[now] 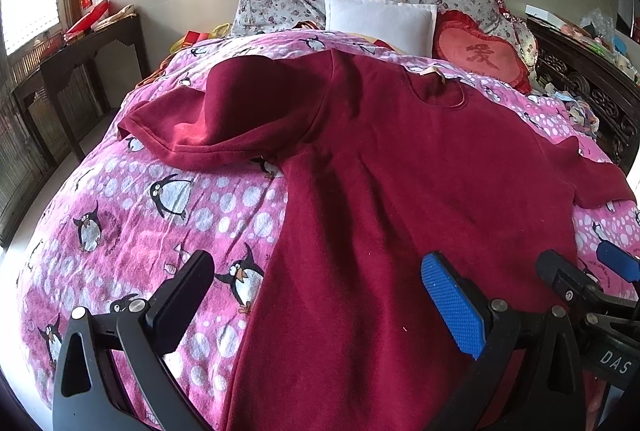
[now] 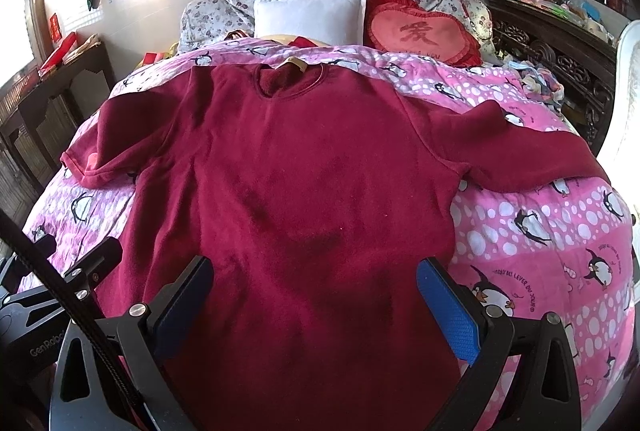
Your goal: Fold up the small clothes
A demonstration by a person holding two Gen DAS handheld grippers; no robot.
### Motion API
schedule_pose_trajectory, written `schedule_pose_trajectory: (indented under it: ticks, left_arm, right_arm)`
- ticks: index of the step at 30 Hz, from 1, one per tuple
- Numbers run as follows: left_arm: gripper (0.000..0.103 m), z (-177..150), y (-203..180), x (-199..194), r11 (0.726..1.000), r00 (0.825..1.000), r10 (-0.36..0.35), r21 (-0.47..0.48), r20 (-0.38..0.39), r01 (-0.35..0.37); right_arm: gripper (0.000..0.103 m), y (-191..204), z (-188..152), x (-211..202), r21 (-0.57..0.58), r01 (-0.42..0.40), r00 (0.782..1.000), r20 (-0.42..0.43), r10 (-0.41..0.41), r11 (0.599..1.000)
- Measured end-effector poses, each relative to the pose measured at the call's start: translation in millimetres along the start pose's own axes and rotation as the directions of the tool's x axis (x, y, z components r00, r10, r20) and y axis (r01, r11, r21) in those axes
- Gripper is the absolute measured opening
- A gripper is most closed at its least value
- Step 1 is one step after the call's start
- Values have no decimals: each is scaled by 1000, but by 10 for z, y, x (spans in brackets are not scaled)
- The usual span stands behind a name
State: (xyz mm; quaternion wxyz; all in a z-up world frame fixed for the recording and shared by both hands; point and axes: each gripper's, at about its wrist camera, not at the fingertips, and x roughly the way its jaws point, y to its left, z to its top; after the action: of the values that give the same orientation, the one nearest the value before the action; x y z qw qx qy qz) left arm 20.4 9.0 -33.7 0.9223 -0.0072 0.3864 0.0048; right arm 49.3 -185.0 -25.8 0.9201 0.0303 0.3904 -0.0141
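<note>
On quilt (image 2: 540,231), one red shirt (image 2: 312,171), two tongs

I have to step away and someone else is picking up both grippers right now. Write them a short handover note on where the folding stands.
Left gripper: open, empty, hovering over the left hem edge of the dark red shirt.
Right gripper: open, empty, over the middle of the hem.
The shirt lies face up and spread flat on the pink penguin quilt, collar toward the white pillow, both sleeves out to the sides; the left sleeve is somewhat bunched.
Done: shirt laid out.
Left: no fold shows yet; sleeves and body remain to be folded.
</note>
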Motion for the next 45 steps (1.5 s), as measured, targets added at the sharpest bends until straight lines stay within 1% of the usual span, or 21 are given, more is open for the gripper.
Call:
schedule_pose_trajectory:
  ticks: [11, 15, 19, 22, 24, 27, 30, 32, 34, 36, 38, 40, 41, 45]
  left_arm:
    - [103, 21, 104, 50, 1000, 1000, -2, -18, -9, 2]
    - [103, 41, 186, 56, 999, 1000, 0, -33, -9, 0]
    - [103, 79, 313, 83, 999, 1000, 3, -50, -18, -4]
    - [103, 128, 456, 106, 997, 1000, 13, -70, -20, -14]
    - [103, 167, 606, 136, 995, 999, 5, -97, -33, -8]
    - [103, 232, 818, 201, 993, 998, -11, -117, -62, 4]
    - [103, 344, 1161, 262, 987, 996, -10, -163, -87, -4]
    - [103, 444, 1461, 313, 978, 995, -7, -207, -98, -13]
    - [103, 555, 1761, 390, 968, 993, 27, -245, -116, -54]
    - [103, 659, 2033, 488, 956, 991, 42, -283, -126, -76]
    - [103, 769, 2321, 632, 936, 988, 41, -340, -152, -91]
    - [103, 860, 2588, 804, 908, 983, 19, -409, -185, -94]
    - [103, 894, 2693, 875, 896, 982, 14, -434, -188, -96]
    - [103, 1037, 3039, 1169, 845, 977, 35, -515, -208, -140]
  right_arm:
    - [103, 99, 27, 65, -12, -14, 1000, -17, 14, 1000]
    - [103, 202, 96, 100, -34, -32, 999, -25, 31, 999]
    - [103, 309, 168, 158, -56, -32, 999, -26, 30, 998]
    - [103, 403, 238, 237, -73, -40, 999, -39, 37, 997]
    - [103, 464, 276, 285, -82, -54, 998, -49, 50, 995]
    - [103, 587, 359, 403, -85, -100, 992, -86, 93, 991]
    - [103, 724, 434, 483, -107, -119, 989, -98, 109, 987]
    - [103, 823, 488, 527, -130, -127, 988, -99, 115, 983]
    - [103, 923, 541, 587, -146, -144, 986, -105, 130, 979]
    - [103, 1006, 581, 643, -150, -158, 984, -110, 142, 976]
    - [103, 1118, 632, 728, -162, -178, 981, -112, 161, 971]
    - [103, 1207, 677, 810, -172, -186, 979, -114, 168, 968]
    - [103, 1257, 700, 861, -177, -191, 978, -116, 172, 965]
    - [103, 1401, 740, 1070, -194, -209, 972, -146, 182, 958]
